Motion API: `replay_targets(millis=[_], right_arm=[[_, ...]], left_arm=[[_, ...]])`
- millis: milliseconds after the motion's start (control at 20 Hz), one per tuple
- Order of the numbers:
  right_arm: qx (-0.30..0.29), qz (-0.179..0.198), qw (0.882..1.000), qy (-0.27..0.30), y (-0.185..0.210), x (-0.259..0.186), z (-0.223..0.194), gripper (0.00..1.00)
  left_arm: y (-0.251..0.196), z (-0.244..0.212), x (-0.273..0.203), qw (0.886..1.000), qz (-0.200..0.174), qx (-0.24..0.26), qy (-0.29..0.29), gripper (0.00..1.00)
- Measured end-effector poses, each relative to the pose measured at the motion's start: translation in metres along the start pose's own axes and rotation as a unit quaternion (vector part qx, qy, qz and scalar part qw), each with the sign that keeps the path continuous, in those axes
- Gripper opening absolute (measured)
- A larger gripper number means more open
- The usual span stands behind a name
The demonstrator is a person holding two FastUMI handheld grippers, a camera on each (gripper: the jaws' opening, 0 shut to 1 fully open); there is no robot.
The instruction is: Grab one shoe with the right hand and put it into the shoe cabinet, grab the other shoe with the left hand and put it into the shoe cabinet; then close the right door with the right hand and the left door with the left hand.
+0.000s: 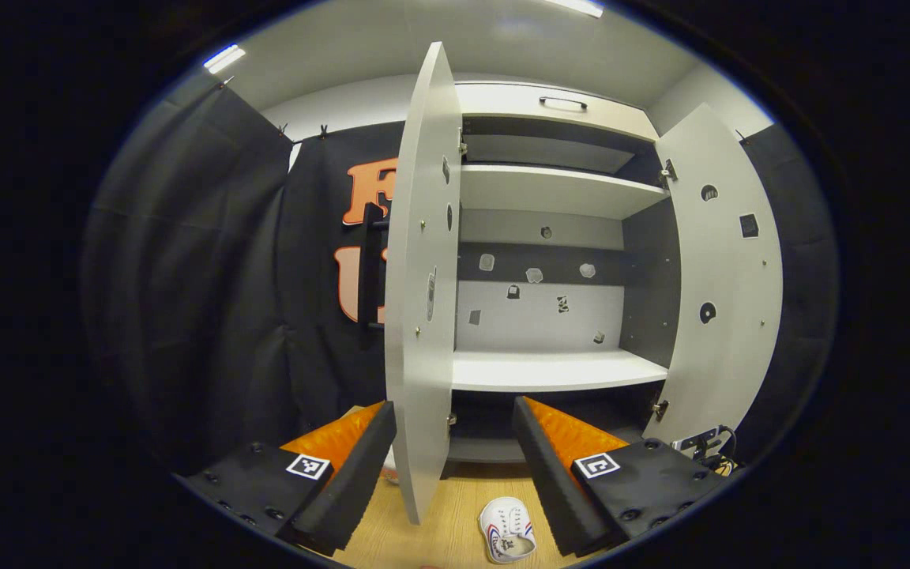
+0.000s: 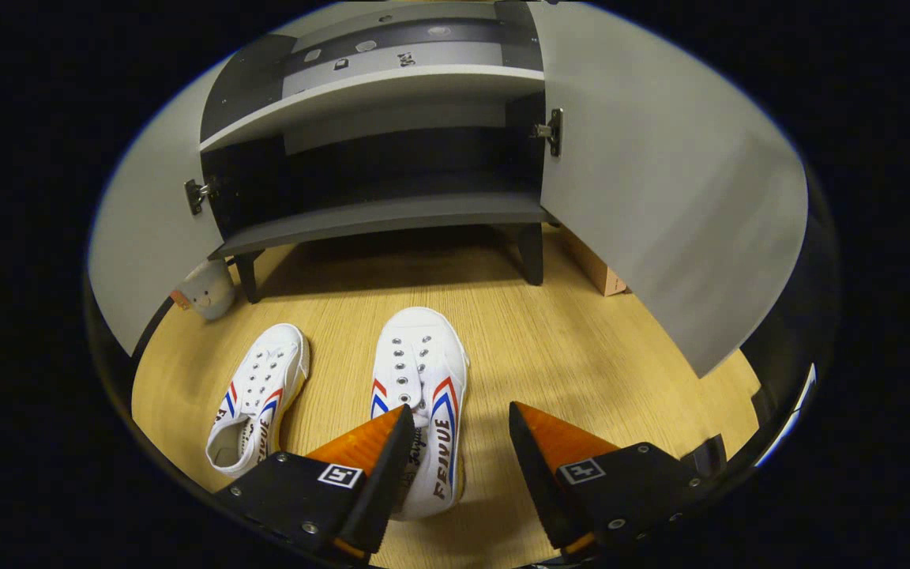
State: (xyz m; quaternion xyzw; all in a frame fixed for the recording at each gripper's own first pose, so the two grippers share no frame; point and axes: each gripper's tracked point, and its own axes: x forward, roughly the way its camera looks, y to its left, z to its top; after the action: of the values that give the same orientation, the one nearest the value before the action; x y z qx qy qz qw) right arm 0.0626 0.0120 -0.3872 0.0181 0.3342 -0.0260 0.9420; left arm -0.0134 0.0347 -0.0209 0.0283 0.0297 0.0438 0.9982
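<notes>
Two white canvas shoes with red and blue stripes lie on the wooden floor before the shoe cabinet (image 2: 376, 217). In the right gripper view the right shoe (image 2: 421, 379) lies partly under my right gripper (image 2: 459, 427), which is open; its heel end is beneath the left finger and the wide gap. The left shoe (image 2: 257, 395) lies further left. In the left gripper view my left gripper (image 1: 451, 427) is open and held high, facing the cabinet's open left door (image 1: 419, 300) edge-on, with one shoe (image 1: 507, 531) on the floor below. The right door (image 1: 727, 284) is also open.
The cabinet's white shelves (image 1: 554, 370) hold nothing that I can see. A small pale round object (image 2: 206, 288) sits by the cabinet's left leg, and a cardboard box (image 2: 597, 269) stands behind the right door (image 2: 660, 190). Cables lie at the right door's foot (image 1: 708, 450).
</notes>
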Motion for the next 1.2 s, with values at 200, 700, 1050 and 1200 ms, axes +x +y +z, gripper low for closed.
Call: replay_targets(millis=[200,700,1050,1200], right_arm=[[-0.001,0.016,0.999,0.031,0.007,0.016,-0.016,0.62],[0.023,0.006,0.998,0.053,0.008,0.029,-0.022,0.13],[0.026,-0.014,0.999,0.026,0.007,-0.003,0.008,0.02],[0.039,-0.002,0.999,0.009,0.012,-0.025,0.038,0.02]], left_arm=[[0.003,-0.003,0.0,1.0,0.005,0.006,0.004,0.96],[0.006,-0.011,-0.002,1.0,0.009,0.013,0.012,0.99],[0.0,-0.012,0.002,1.0,0.0,0.007,0.01,0.96],[-0.003,-0.014,0.004,1.0,-0.006,0.005,0.007,0.97]])
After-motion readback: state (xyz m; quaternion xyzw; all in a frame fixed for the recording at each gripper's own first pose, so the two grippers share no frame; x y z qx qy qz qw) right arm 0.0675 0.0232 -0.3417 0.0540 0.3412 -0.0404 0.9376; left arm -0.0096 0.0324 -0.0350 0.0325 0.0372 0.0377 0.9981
